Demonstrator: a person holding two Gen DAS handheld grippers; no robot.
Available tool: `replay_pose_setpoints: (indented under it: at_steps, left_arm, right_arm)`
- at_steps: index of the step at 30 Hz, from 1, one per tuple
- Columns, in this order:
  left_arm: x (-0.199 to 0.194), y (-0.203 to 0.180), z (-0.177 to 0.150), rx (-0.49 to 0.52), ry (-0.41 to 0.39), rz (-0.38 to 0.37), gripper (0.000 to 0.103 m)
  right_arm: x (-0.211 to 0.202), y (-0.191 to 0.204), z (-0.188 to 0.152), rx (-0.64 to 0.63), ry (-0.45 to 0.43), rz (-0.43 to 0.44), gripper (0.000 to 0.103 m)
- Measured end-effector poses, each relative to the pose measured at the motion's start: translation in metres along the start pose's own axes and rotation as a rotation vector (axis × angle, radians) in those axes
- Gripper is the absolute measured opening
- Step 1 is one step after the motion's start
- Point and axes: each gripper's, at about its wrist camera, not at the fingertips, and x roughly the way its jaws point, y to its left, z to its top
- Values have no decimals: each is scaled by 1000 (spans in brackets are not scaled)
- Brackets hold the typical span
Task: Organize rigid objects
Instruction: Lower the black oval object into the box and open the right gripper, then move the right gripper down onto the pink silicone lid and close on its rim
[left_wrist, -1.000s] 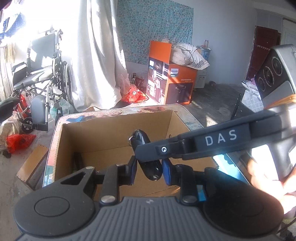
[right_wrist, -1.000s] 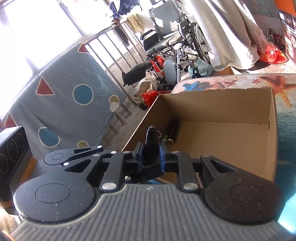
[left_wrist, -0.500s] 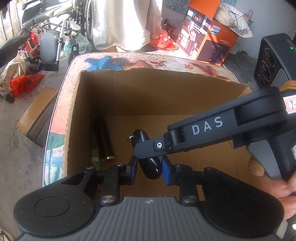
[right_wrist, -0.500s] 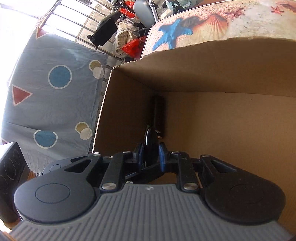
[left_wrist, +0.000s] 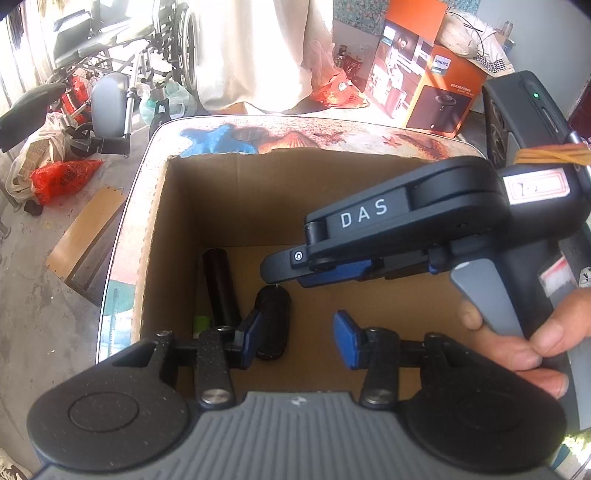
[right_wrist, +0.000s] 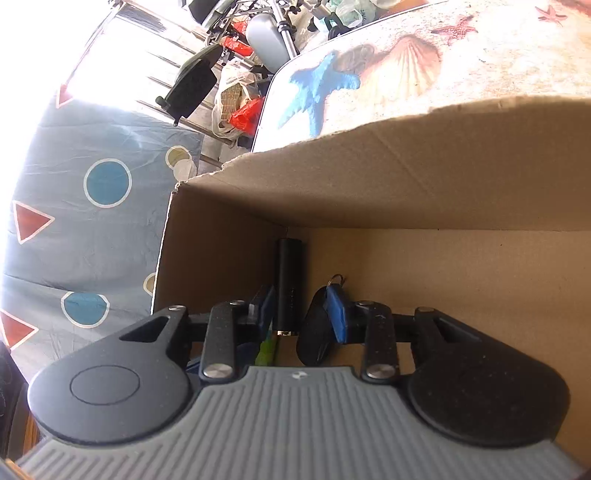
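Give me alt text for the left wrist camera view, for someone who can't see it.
An open left hand-held gripper hangs over a cardboard box holding a black key fob and a black cylinder. The right hand-held gripper, marked DAS, reaches in from the right, held by a hand.

Black key fob (left_wrist: 273, 321) with metal ring – lying flat on cardboard box (left_wrist: 236, 206) floor, just beside black cylinder (left_wrist: 220, 288) along left wall.

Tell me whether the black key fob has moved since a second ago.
Yes. The key fob went down from above the cardboard box rim to its floor, beside the black cylinder. Both the left gripper and right gripper are now open.
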Motion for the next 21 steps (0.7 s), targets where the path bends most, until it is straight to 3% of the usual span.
replay_pose_setpoints:
  at_steps: [5, 9, 15, 17, 21]
  left_arm:
    - [-33, -4, -8, -11, -70, -37, 51]
    - [-67, -8, -26, -27, -129, -97, 56]
    - [-116, -20, -72, 14, -254, -118, 72]
    - [-127, -25, -90, 22, -277, -127, 77]
    - [-138, -29, -129, 28, -304, -124, 87]
  right_arm:
    - [-51, 8, -11, -34, -81, 8, 43]
    - [-106, 20, -42, -108, -175, 11, 49]
    - [-199, 23, -124, -221, -299, 11, 61]
    - [-219, 18, -153, -232, -323, 5, 67]
    - [-242, 6, -211, -230, -383, -21, 68]
